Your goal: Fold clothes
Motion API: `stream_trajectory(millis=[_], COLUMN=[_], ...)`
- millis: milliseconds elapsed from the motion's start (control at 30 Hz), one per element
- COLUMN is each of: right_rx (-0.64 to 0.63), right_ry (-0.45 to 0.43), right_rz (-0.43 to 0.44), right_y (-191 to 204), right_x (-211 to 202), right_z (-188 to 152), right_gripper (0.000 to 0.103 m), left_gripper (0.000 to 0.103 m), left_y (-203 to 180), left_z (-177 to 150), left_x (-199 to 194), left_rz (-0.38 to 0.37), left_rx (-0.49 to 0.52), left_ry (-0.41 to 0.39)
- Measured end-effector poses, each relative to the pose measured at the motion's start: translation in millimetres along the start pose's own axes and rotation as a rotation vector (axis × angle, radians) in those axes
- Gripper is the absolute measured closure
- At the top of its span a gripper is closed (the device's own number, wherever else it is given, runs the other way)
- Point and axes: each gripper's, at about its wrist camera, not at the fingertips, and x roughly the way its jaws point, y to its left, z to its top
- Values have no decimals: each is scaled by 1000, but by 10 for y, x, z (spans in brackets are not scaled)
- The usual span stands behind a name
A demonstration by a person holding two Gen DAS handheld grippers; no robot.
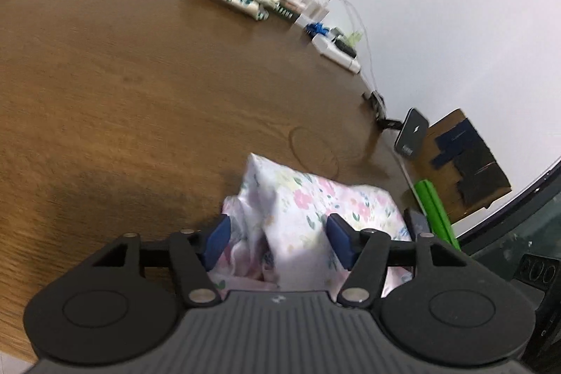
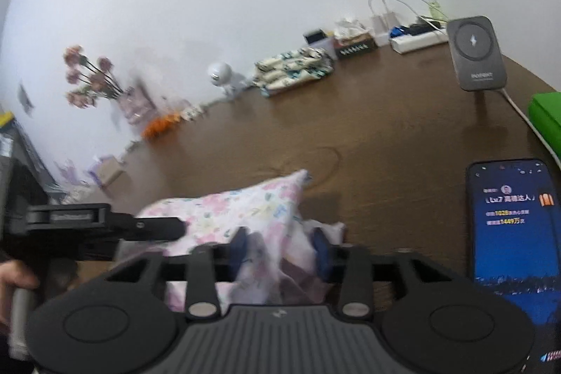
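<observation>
Floral garment [image 1: 308, 209] sits bunched on the wood table [image 1: 140, 76], near edge. My left gripper [image 1: 278, 239] jaws spread w/ cloth between; right gripper [image 2: 282, 249] likewise, grip unclear.

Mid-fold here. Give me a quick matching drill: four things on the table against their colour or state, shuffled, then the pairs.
Things:
1. Garment
2. Phone
3. Charger
4. Box

States:
A. green
B. screen lit
C. floral, bunched between gripper fingers
D. upright on its stand, dark grey

Pairs: 1-C, 2-B, 3-D, 4-A
</observation>
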Motion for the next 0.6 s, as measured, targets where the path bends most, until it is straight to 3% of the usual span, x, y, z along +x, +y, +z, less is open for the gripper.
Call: stream_trajectory(millis=[67,167,233,267,300,467,533,600], right_rx=[16,41,52,58,76,165,234,238], right_ry=[-12,-29,-7,7,15,7,18,-2], right_rz=[-7,-18,-18,-18,-5,68,116,97], right_y=[2,5,1,-1,-17,-110,-206,-215], right_x=[-20,-51,11,48,82,190,218,166], right_z=[1,3,-13,-22,-35,-80,-87,-78], right_gripper=[30,30,31,38,52,93,94,89], left_gripper=[28,29,50,67,71,74,72,57], left_y=[-24,-33,-52,-75,-89,-54,6,79], left_z=[27,48,33,33,36,39,18,3], left_x=[-57,-45,21,70,116,197,201,181], left_rz=[0,-4,-13,-13,-15,-18,-24,-35], left_rx=[35,61,94,112,119,98,68,34], left_ry=[-34,-44,-31,-16,-7,-23,-26,-29])
